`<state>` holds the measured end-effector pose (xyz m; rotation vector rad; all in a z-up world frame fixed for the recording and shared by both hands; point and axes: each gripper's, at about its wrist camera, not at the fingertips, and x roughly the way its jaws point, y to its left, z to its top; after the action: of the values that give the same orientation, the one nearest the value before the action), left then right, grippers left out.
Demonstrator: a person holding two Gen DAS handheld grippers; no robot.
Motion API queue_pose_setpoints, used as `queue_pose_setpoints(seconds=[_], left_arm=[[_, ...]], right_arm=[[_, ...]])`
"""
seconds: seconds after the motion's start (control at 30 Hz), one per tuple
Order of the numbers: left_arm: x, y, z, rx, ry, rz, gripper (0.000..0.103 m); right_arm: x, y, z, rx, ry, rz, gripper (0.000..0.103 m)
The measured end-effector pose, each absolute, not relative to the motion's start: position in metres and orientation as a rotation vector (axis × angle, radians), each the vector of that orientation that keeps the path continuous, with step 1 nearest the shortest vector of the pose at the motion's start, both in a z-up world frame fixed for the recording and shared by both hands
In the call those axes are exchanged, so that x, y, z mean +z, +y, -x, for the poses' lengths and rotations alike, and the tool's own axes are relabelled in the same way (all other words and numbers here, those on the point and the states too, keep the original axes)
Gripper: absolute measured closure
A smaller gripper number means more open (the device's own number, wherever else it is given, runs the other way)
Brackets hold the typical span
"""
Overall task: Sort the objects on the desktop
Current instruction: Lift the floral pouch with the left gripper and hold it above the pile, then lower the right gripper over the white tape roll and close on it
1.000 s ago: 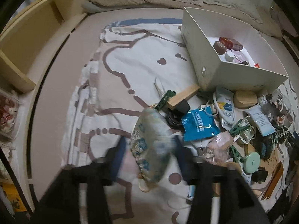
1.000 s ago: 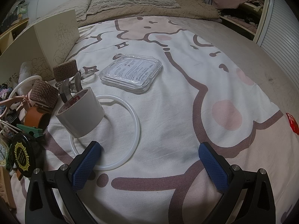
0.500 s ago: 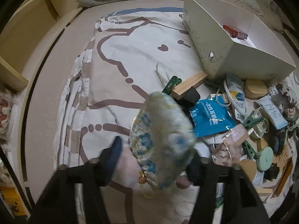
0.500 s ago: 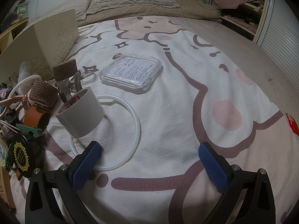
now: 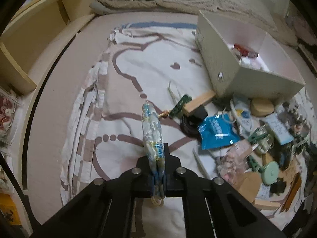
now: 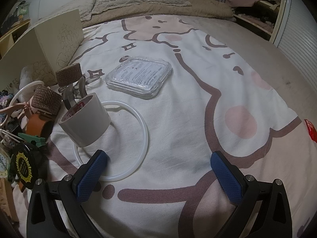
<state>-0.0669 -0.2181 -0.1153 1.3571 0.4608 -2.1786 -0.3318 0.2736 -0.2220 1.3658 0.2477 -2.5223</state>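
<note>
Embroidered blue-and-cream fabric, a flat pouch, is clamped edge-on between the closed jaws of the left gripper, held above the printed bedspread. The right gripper is spread wide and empty. A few items are seen inside the cream box; a large clutter pile beside it remains unsorted, so sorting is judged early.

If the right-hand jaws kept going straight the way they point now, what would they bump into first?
Probably just the bedspread with the cartoon print. The right gripper is open and empty. The white plastic ring lies by its left finger and might get clipped; depth is unclear.
</note>
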Motion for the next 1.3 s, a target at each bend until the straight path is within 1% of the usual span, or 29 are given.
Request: queue_pose_setpoints(seconds=[0.17, 0.3, 0.43, 0.53, 0.7, 0.8, 1.1, 1.2, 1.27, 1.3], left_arm=[[-0.095, -0.216, 0.062, -2.268, 0.558, -1.271, 0.097], [-0.084, -0.208, 0.061, -2.330, 0.567, -1.243, 0.097], [-0.078, -0.203, 0.062, -2.364, 0.587, -1.231, 0.097], [-0.076, -0.200, 0.064, -2.380, 0.597, -1.224, 0.097], [-0.069, -0.197, 0.063, -2.412, 0.649, -1.191, 0.097], [-0.063, -0.194, 0.063, -2.430, 0.657, -1.173, 0.097], [-0.060, -0.189, 0.067, -2.449, 0.644, -1.172, 0.097], [-0.060, -0.189, 0.067, -2.448, 0.646, -1.171, 0.097], [-0.060, -0.189, 0.067, -2.447, 0.644, -1.170, 0.097], [-0.060, -0.189, 0.067, -2.448, 0.644, -1.169, 0.097]], right_arm=[[-0.218, 0.278, 0.330, -2.457, 0.299, -1.413, 0.000], [-0.212, 0.289, 0.322, -2.447, 0.384, -1.432, 0.000], [-0.206, 0.308, 0.317, -2.442, 0.418, -1.479, 0.000], [-0.197, 0.317, 0.313, -2.456, 0.396, -1.465, 0.000], [-0.181, 0.316, 0.301, -2.420, 0.294, -1.330, 0.000], [-0.184, 0.304, 0.296, -2.344, 0.268, -1.303, 0.000], [-0.202, 0.259, 0.294, -2.221, 0.460, -1.243, 0.000], [-0.211, 0.260, 0.300, -2.220, 0.456, -1.274, 0.000], [-0.215, 0.263, 0.305, -2.220, 0.410, -1.290, 0.002], [-0.216, 0.264, 0.305, -2.225, 0.393, -1.288, 0.007]])
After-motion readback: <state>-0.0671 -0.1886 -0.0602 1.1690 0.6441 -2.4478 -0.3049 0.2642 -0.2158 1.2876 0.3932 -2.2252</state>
